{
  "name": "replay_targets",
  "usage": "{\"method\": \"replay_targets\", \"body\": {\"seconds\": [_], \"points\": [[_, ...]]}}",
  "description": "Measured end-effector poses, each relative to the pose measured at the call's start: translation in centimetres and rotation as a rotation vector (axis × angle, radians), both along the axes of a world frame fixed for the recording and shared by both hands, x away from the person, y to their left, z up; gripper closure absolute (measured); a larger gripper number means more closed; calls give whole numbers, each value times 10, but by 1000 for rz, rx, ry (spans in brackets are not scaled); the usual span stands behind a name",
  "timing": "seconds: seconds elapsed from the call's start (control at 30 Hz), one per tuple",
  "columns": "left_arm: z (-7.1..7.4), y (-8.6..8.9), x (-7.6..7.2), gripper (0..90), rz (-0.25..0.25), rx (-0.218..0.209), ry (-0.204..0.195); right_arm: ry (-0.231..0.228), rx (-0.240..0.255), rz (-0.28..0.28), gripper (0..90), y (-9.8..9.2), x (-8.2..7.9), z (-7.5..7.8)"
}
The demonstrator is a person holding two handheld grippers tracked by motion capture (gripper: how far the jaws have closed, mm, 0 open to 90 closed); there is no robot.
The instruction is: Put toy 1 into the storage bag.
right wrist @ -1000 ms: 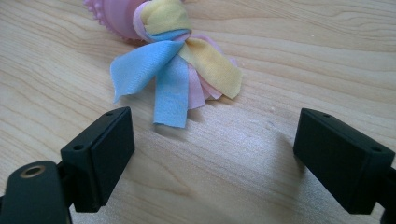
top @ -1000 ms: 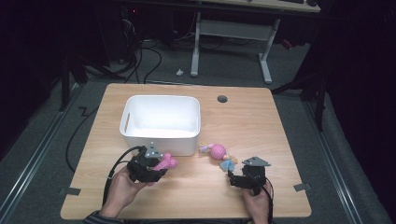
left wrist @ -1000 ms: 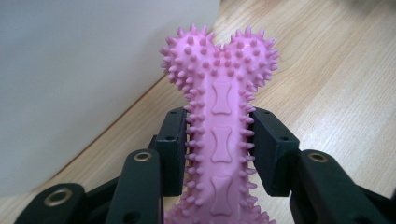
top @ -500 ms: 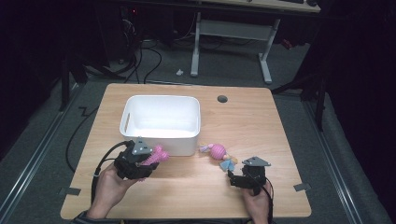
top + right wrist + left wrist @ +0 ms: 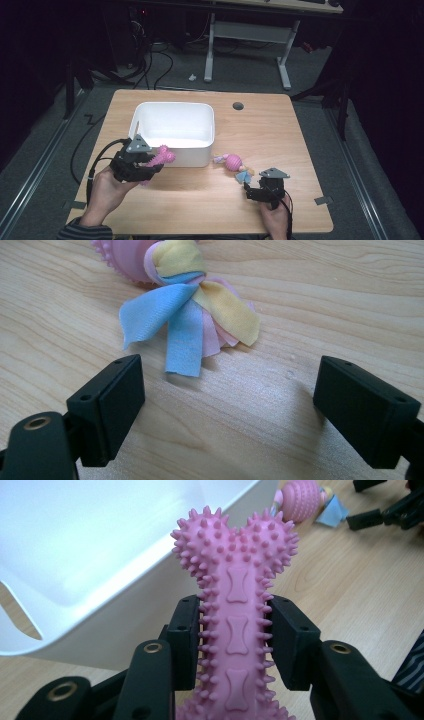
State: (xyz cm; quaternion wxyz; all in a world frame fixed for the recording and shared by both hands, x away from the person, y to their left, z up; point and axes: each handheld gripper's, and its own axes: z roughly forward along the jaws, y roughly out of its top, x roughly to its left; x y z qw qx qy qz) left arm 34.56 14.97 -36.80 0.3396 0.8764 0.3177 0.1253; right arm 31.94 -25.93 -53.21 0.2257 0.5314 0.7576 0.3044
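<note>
Left fingers clamped on unlabelled spiky pink bone toy; right fingers spread, empty.

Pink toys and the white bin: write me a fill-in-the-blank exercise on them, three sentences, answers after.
1. The left gripper is shut on a spiky pink toy shaped like a ____.
2. The ball toy with cloth strips lies on the ____, outside the white bin.
3. The jaws of the right gripper stand ____, with nothing between them.

Missing words: bone; table; open
</note>
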Motion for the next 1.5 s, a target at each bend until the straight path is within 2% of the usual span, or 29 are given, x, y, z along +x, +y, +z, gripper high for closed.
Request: {"method": "replay_targets", "body": {"seconds": [0.57, 0.6, 0.8, 0.87, 0.93, 1.03, 1.17, 1.33, 1.5], "points": [[27, 7, 23, 589, 24, -15, -18, 0, 0, 1, 130, 0, 0, 0], [30, 7, 27, 589, 30, -24, -19, 0, 0, 1, 130, 0, 0, 0], [36, 7, 39, 589, 35, -24, -18, 0, 0, 1, 130, 0, 0, 0], [38, 6, 44, 588, 37, -16, -29, 0, 0, 1, 130, 0, 0, 0], [39, 6, 47, 587, 38, -23, -28, 0, 0, 1, 130, 0, 0, 0], [38, 6, 57, 586, 40, -63, -4, 0, 1, 2, 130, 0, 0, 0], [38, 4, 62, 587, 46, -68, -4, 0, 0, 2, 130, 0, 0, 0], [36, -2, 70, 586, 41, -45, -10, 0, 1, 2, 130, 0, 0, 0], [32, -9, 83, 586, 49, -43, 4, 0, 1, 1, 130, 0, 0, 0]]}}
